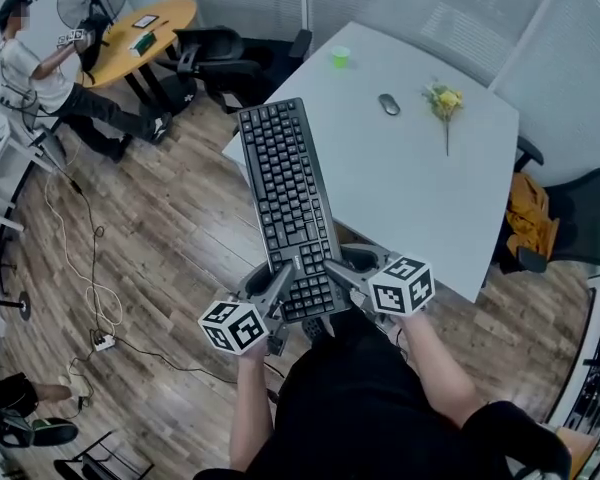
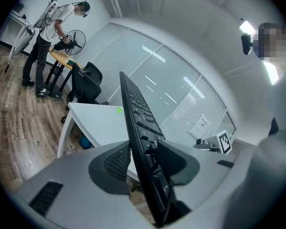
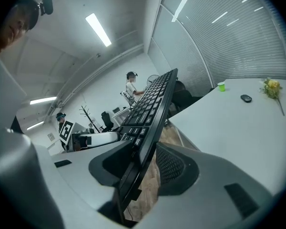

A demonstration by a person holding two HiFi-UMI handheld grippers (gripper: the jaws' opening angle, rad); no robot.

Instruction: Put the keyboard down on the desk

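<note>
While my left tongs (image 1: 278,286) and right tongs (image 1: 338,273) each clench a side of the keyboard (image 1: 285,193) at its near end, it stretches away from me along the left edge of the white surface (image 1: 430,208), seemingly lifted clear of it, partly over the wood floor (image 1: 170,258).

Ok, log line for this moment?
keyboard: lifted, not on desk | left gripper: shut on keyboard | right gripper: shut on keyboard

White desk (image 1: 410,198) bears a green cup (image 1: 340,56); a mouse (image 1: 389,104); a yellow flower (image 1: 444,101).
</note>
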